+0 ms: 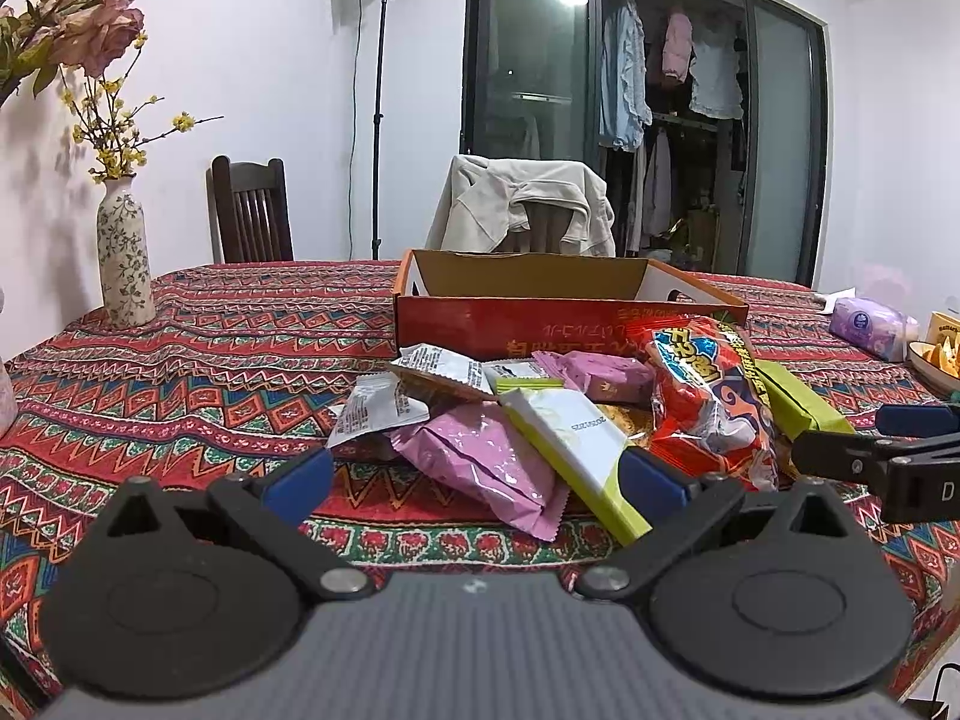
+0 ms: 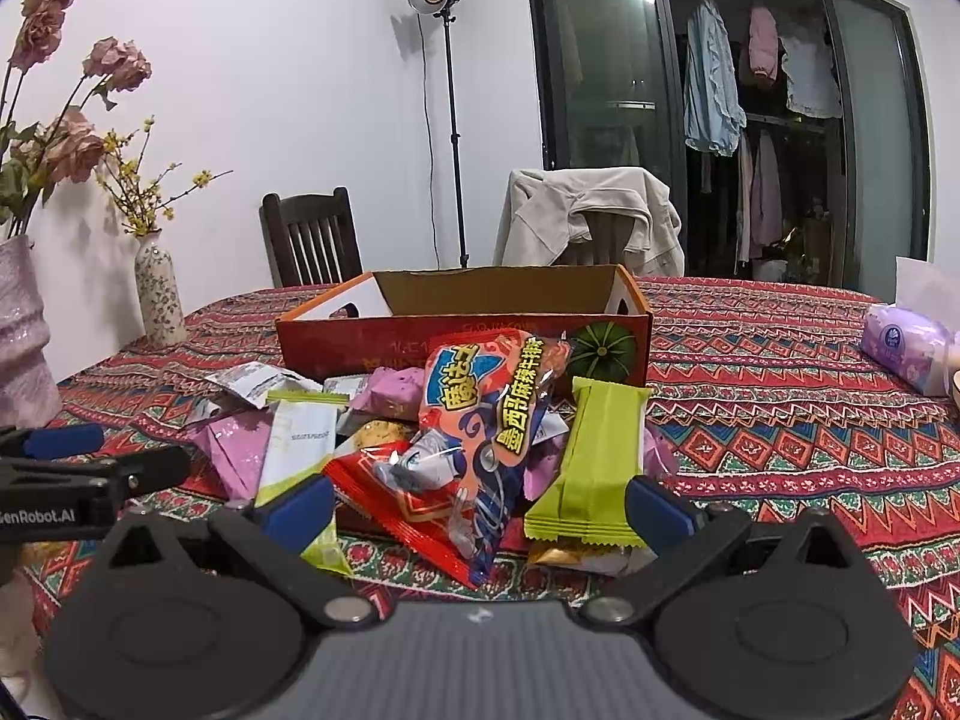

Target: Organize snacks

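While both grippers, left gripper (image 1: pixel 477 477) and right gripper (image 2: pixel 477 507), hover with jaws wide and empty, roughly ten snack packets (image 2: pixel 480 420) lie piled on the bench (image 2: pixel 780 372) near one cardboard box (image 2: pixel 468 324), two vases (image 2: pixel 159 294) far left.

Left tool (image 1: pixel 477 474) and right tool (image 2: pixel 480 507), jaws wide apart.

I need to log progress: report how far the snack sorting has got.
Done: nothing visible; what shows of the cardboard box interior is bare. In hand: nothing; left gripper and right gripper hang open before the pile. Left: every packet, including the red bag and green bar.
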`<state>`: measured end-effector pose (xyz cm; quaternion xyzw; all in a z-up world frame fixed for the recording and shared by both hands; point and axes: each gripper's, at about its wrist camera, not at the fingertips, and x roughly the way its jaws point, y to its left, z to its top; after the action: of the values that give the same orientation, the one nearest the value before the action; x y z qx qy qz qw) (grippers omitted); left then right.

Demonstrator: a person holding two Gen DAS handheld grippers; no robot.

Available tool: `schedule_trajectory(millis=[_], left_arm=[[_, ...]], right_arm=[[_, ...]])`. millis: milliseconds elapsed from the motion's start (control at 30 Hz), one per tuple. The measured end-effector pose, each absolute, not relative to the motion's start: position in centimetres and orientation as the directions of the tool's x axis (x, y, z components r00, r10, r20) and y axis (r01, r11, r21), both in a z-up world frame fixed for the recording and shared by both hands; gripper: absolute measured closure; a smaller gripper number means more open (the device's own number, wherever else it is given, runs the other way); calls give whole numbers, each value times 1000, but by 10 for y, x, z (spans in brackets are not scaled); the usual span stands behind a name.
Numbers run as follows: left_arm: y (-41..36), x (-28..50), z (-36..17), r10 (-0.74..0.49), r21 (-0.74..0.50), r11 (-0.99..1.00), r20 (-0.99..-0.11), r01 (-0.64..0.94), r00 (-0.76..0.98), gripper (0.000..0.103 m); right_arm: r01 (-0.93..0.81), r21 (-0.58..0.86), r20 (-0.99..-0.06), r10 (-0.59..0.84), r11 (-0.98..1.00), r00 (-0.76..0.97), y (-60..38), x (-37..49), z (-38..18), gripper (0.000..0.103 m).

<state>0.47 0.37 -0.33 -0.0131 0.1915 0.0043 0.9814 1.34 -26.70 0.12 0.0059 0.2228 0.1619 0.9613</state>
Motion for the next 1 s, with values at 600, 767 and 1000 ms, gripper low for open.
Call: schedule_trajectory(millis=[600, 767, 1000], left_arm=[[4, 4, -5, 3, -27, 1000, -379, -14, 925, 0], [4, 5, -5, 2, -29, 999, -381, -14, 925, 0], [5, 7, -5, 2, -29, 999, -381, -14, 925, 0]], right_arm=[[-312, 88, -433, 319, 946, 843, -266, 14, -2, 0], [-313, 90, -437, 320, 945, 840, -266, 15, -2, 0], [-315, 90, -437, 321, 945, 840, -266, 15, -2, 0]])
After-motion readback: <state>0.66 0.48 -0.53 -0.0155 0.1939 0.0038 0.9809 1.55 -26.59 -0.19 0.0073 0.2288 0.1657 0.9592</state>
